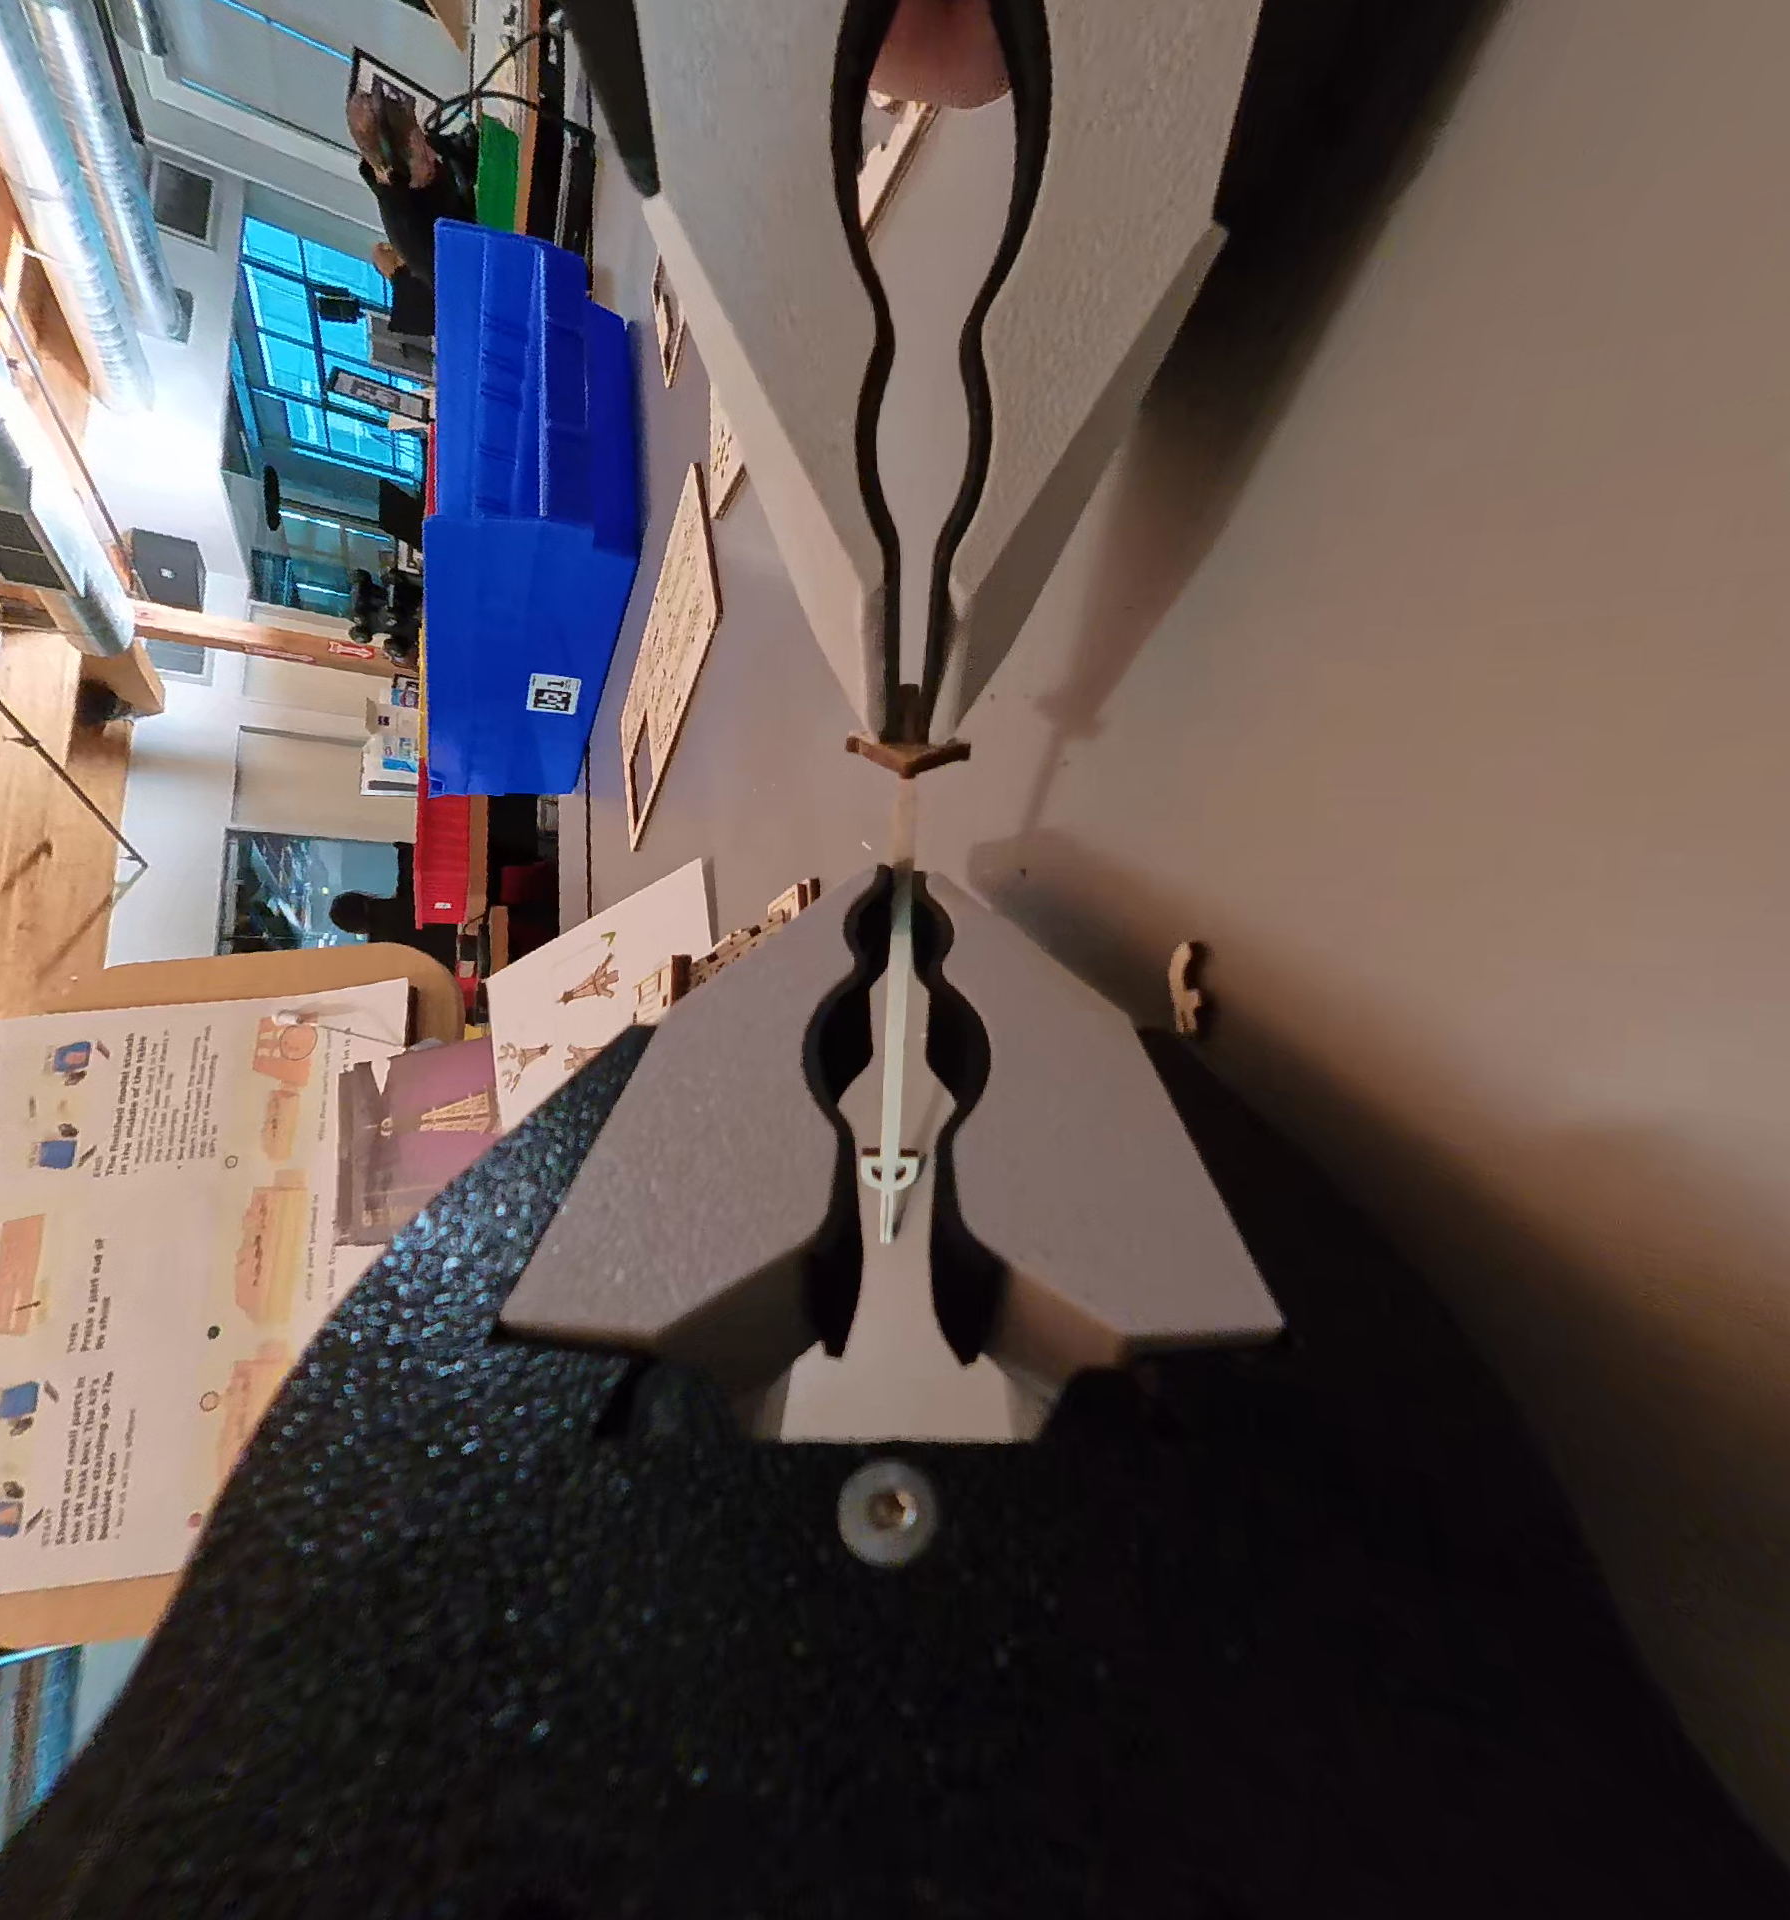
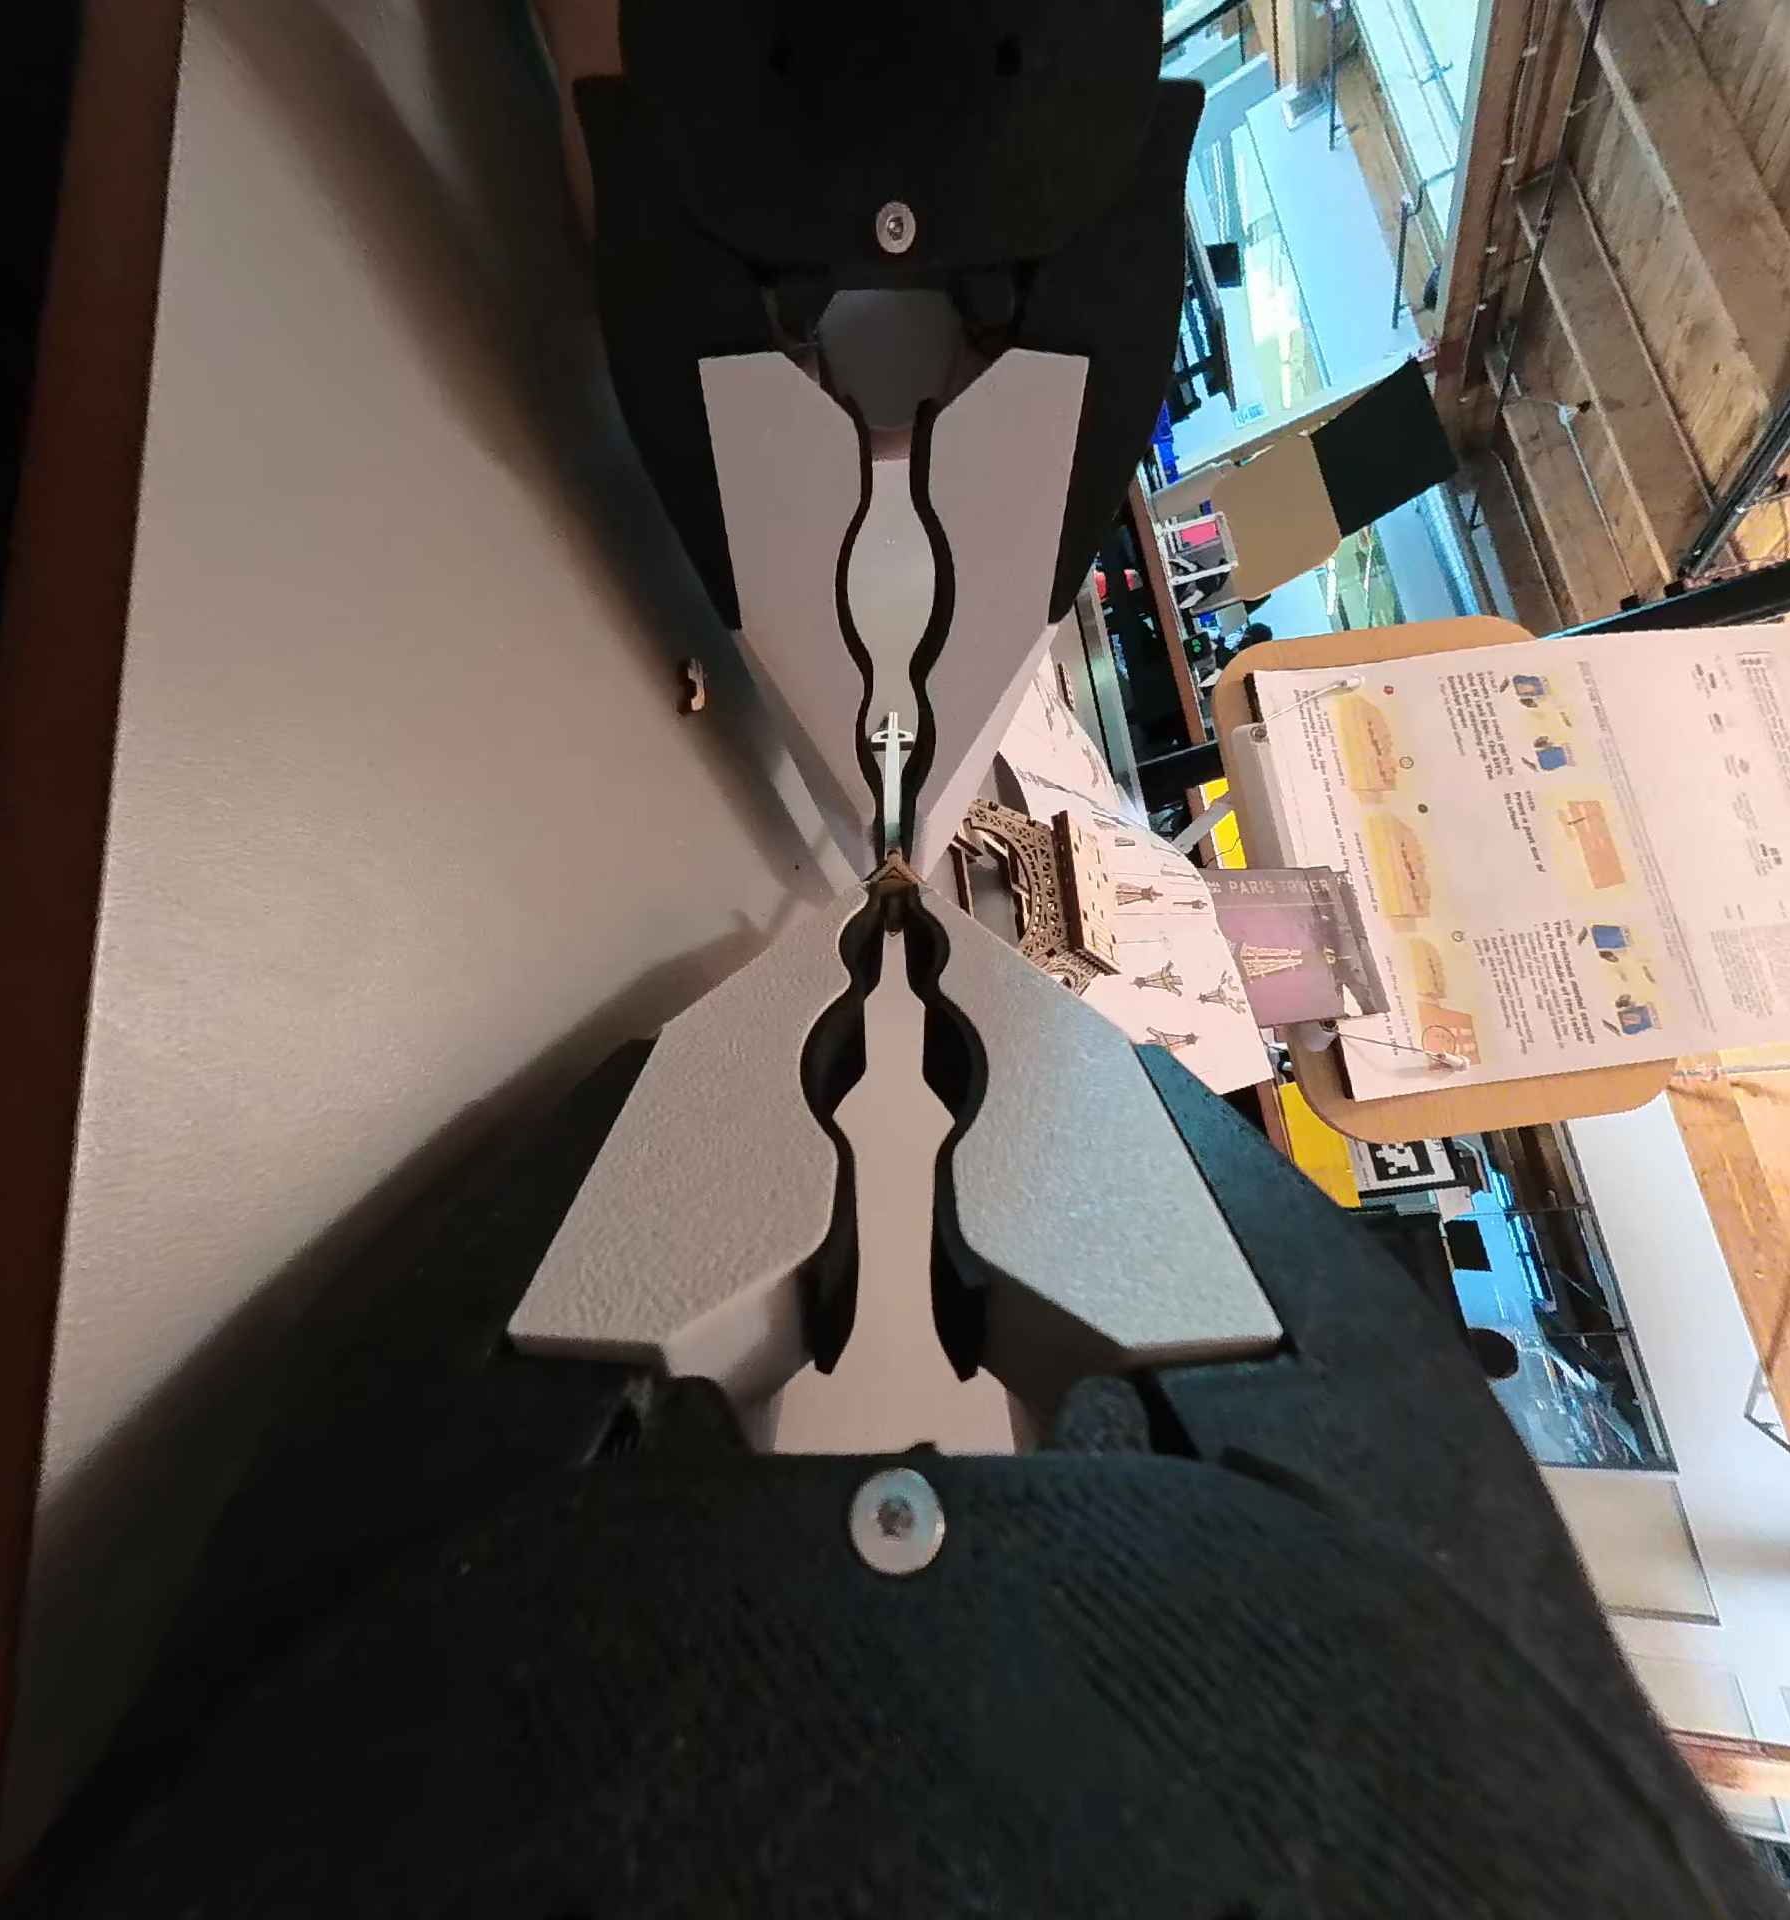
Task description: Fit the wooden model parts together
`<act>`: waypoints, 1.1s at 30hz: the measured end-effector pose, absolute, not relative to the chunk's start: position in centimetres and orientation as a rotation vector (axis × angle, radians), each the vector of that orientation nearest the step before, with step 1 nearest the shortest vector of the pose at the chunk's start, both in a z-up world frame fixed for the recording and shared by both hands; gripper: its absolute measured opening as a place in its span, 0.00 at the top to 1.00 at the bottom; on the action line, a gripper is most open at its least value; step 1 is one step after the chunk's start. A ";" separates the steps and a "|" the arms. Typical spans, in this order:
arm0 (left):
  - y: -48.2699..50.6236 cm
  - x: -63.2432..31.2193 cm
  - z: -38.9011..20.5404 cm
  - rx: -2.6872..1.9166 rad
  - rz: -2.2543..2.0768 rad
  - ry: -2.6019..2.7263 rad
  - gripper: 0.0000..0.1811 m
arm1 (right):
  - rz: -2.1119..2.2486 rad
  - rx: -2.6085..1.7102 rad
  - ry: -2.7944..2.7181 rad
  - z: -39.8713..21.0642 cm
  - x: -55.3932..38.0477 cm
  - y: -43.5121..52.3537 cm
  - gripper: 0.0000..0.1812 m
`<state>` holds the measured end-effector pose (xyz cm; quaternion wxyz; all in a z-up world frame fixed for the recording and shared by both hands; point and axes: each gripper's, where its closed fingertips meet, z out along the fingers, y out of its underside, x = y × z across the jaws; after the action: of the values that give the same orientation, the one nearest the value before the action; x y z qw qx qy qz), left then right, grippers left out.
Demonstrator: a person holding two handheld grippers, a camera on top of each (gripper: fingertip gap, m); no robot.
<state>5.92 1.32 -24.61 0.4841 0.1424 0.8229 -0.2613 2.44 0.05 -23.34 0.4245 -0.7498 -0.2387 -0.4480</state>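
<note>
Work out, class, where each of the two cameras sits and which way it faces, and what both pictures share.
Left wrist view: on the left tool, looking along its fingers at the right tool facing it; a pale thin spire piece lies in its grip.
Right wrist view: on the right tool, looking back at the left tool; partly built tower beyond.
Shared: both tools tip to tip, small wooden piece between them, grey table, instruction sheet.

Blue bins [image 1: 527, 582], instruction sheet [image 2: 1597, 831] on clipboard, grey table [image 1: 1493, 623].
</note>
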 end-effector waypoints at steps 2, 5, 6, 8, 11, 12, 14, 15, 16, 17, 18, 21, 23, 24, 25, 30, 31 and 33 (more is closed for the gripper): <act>1.3 5.9 -24.6 0.357 -0.619 1.994 1.00 | -1.133 -1.873 -0.610 -23.4 2.4 0.0 1.00; 1.3 5.9 -24.7 0.354 -0.624 1.999 1.00 | -1.132 -1.878 -0.606 -23.5 2.5 0.0 0.99; 1.3 5.9 -24.7 0.354 -0.625 2.000 1.00 | -1.134 -1.879 -0.608 -23.5 2.5 0.0 0.99; 1.3 5.9 -24.7 0.355 -0.626 2.000 1.00 | -1.143 -1.878 -0.612 -23.5 2.5 0.0 0.99; 1.3 5.8 -24.7 0.352 -0.634 2.000 1.00 | -1.143 -1.878 -0.605 -23.5 2.5 0.0 0.98; 1.3 5.9 -24.6 0.349 -0.638 1.997 1.00 | -1.145 -1.879 -0.605 -23.5 2.5 0.0 0.97; 1.3 5.8 -24.5 0.338 -0.654 2.003 1.00 | -1.169 -1.876 -0.608 -23.4 2.6 0.0 0.95; 1.3 5.8 -24.5 0.341 -0.654 2.002 1.00 | -1.177 -1.873 -0.612 -23.4 2.6 0.0 0.95; 1.3 5.8 -24.6 0.345 -0.650 2.002 1.00 | -1.177 -1.874 -0.617 -23.4 2.5 0.0 0.95; 1.3 5.7 -24.6 0.350 -0.645 2.001 1.00 | -1.172 -1.876 -0.616 -23.4 2.5 0.0 0.96; 1.3 5.7 -24.7 0.354 -0.645 2.001 1.00 | -1.167 -1.878 -0.613 -23.4 2.5 0.0 0.96; 1.3 5.7 -24.7 0.352 -0.647 2.002 1.00 | -1.179 -1.869 -0.605 -23.2 2.6 -0.1 0.96; 1.4 5.7 -24.7 0.355 -0.643 2.002 1.00 | -1.169 -1.865 -0.611 -23.2 2.4 0.0 0.97; 1.3 5.7 -24.7 0.356 -0.645 2.000 1.00 | -1.173 -1.866 -0.612 -23.3 2.4 0.0 0.97; 1.3 5.6 -24.7 0.360 -0.649 2.001 1.00 | -1.170 -1.873 -0.618 -23.4 2.4 0.0 0.98; 1.2 5.5 -25.0 0.393 -0.619 1.993 1.00 | -1.122 -1.887 -0.612 -23.7 2.2 0.0 0.98; 1.2 5.4 -25.1 0.403 -0.608 1.988 1.00 | -1.110 -1.891 -0.614 -23.8 2.2 0.0 0.99; 1.1 5.4 -25.2 0.410 -0.592 1.985 1.00 | -1.093 -1.902 -0.612 -23.9 2.2 0.0 0.99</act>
<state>5.41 1.14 -25.21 0.4925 0.1689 0.8181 -0.2440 2.18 0.03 -23.94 0.4188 -0.7585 -0.2439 -0.4357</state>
